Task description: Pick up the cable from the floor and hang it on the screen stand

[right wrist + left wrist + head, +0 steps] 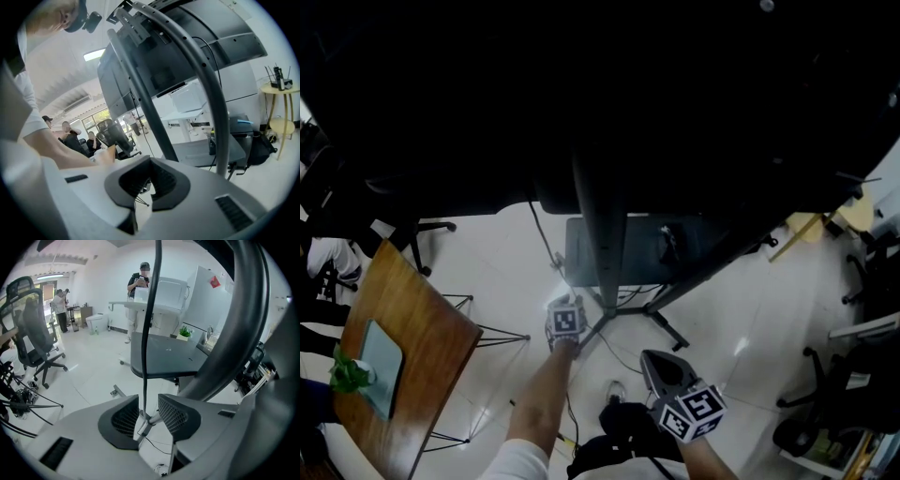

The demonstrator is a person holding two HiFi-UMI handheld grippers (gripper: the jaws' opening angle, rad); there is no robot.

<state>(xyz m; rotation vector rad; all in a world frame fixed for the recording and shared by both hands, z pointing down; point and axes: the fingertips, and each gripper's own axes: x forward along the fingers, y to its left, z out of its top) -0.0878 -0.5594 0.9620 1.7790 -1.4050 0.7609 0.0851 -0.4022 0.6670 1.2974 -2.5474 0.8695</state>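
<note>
Angling downward, left gripper point(149, 403), fingers point(177, 416) apart, cable point(146, 348) ahead, right gripper point(149, 182) closed

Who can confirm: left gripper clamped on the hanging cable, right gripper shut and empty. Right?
No. The left gripper is open: its jaws stand apart, and the cable shows in the gap, unpinched. The left gripper view shows this. The right gripper is shut and empty.

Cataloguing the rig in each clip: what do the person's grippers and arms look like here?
The left gripper and right gripper match: smooth light grey shells with dark pads textured in a fine mesh. Each carries a cube printed with black-and-white square markers. The person wears a white short sleeve, and the forearms are bare.
</note>
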